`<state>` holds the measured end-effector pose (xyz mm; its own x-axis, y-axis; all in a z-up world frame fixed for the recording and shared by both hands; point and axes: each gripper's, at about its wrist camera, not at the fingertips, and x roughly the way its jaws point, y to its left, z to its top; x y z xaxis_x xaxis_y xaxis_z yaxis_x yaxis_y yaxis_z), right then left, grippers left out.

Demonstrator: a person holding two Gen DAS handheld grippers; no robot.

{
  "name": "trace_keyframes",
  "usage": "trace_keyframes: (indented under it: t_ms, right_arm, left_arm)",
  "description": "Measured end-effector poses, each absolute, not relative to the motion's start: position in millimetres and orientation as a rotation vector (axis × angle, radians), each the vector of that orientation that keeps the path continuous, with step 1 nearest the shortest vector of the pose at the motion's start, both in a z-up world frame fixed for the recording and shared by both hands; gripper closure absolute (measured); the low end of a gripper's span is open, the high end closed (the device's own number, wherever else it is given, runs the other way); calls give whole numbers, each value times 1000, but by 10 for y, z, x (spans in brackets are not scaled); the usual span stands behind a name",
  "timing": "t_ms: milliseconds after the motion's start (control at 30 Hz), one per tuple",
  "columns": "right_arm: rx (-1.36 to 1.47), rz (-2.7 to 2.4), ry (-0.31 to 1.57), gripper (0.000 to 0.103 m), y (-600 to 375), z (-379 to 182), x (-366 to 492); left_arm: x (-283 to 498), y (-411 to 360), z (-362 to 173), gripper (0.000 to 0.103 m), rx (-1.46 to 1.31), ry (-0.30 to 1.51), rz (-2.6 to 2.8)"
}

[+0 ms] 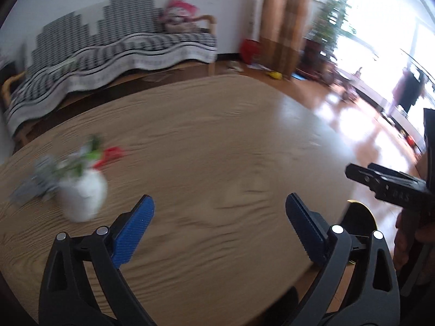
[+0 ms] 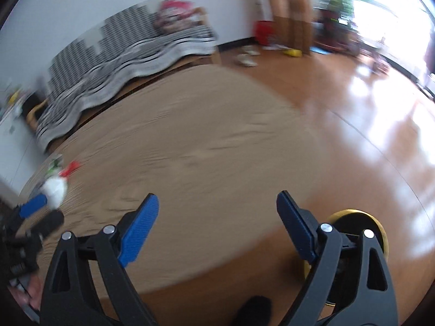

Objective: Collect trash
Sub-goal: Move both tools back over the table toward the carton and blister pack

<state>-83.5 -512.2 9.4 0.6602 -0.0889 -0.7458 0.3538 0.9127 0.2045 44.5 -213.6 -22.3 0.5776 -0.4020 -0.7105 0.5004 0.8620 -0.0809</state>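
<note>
Trash bin (image 2: 361, 233), black with a gold rim, sits below both empty, wide-apart grippers

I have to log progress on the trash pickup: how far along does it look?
Done: most of the table looks bare. In hand: nothing; left tongs and right tongs are both open and empty. Left: possibly the red scrap beside the white vase; blur hides what it is.
</note>
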Motion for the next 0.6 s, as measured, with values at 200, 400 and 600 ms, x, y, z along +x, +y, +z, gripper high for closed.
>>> trace_keyframes:
  t_ms: [200,400,600]
  right_arm:
    - [291,-6,812,18,-3923,213,-169]
    - [342,172,827,18,-3122,195,394]
    - [431,199,880,29,-2806,-20,947]
  left_arm:
    - [857,-874,-190,9,18,799,-283]
    - [1253,182,-323,9,-100,821,-75]
    - [1527,746,-530,9,-175,851,18]
